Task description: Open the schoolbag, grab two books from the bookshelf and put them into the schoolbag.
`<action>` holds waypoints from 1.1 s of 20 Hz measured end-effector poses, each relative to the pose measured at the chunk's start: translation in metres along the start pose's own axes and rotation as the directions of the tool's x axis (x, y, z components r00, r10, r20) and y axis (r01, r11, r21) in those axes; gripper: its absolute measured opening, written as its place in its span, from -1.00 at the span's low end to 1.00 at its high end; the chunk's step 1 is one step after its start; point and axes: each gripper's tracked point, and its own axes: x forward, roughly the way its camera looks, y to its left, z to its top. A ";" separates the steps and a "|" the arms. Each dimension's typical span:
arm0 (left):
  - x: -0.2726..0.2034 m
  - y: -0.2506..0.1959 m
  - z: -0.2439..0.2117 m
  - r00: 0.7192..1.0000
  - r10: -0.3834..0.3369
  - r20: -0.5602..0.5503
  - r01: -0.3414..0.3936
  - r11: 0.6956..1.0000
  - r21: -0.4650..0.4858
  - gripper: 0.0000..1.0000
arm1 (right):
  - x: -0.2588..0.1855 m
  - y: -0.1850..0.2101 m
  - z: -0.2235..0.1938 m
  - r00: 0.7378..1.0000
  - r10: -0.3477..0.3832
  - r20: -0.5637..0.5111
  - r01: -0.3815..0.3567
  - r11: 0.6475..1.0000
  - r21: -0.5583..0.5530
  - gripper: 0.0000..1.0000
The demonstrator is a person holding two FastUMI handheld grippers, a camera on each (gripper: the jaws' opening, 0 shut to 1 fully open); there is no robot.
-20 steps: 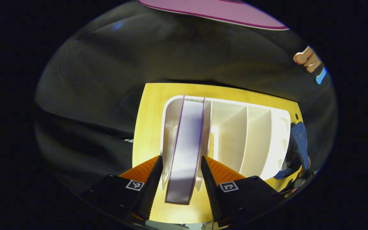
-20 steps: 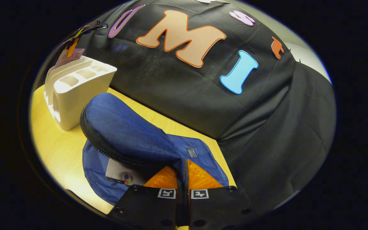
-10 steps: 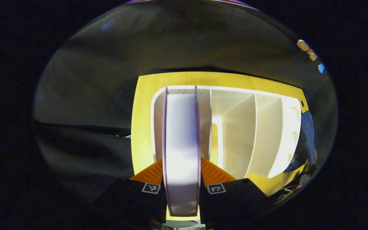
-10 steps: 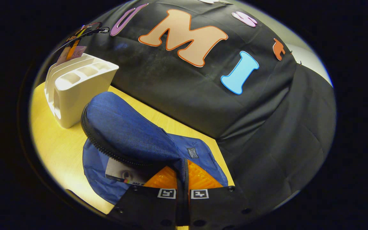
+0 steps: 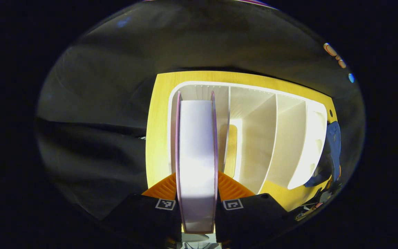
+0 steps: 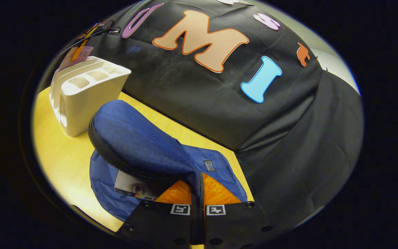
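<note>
Bench (image 6: 60,162): yellow wood top, carrying the bookshelf and the schoolbag side by side.

Schoolbag (image 6: 133,141): blue, lying directly ahead of the right gripper (image 6: 198,193). Its zipped flap is standing up and open, so the opening step is reading as done. The right jaws are pressed together on the flap's edge, holding the mouth of the bag agape.

Bookshelf (image 5: 271,138): white slotted rack, spreading ahead of the left gripper (image 5: 197,181) and off to the right of its jaws. The slots to the right are showing bare.

Book in the bag (image 6: 131,188): a printed cover is peeking out under the raised flap, just left of the right jaws. Probably the first book already stowed, though little of it is showing.

Second book (image 5: 197,162): pale page edge with purplish covers, standing upright in the leftmost slot, running straight between the left jaws. Those jaws are pinching it on both covers.

Remaining, by my reading: lifting this book clear of the rack, carrying it to the bag, sliding it in beside the first.
</note>
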 end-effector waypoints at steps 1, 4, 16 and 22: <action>-0.007 0.003 -0.005 1.000 0.004 -0.004 -0.004 1.000 -0.011 -0.29 | 0.000 0.000 -0.001 1.000 0.002 0.002 -0.002 1.000 0.001 -0.96; -0.028 0.005 -0.013 1.000 0.011 -0.004 -0.011 0.999 -0.031 -0.29 | 0.001 0.001 0.000 1.000 0.009 0.005 -0.009 1.000 0.005 -0.96; -0.127 -0.013 -0.091 0.996 -0.080 0.049 0.088 0.978 -0.190 -0.30 | 0.000 0.003 -0.002 0.998 0.062 0.027 -0.063 0.998 0.024 -0.96; -0.175 -0.057 -0.119 0.964 -0.186 0.191 0.222 0.957 -0.189 -0.31 | -0.002 0.000 -0.003 0.996 0.080 0.042 -0.081 0.996 0.025 -0.96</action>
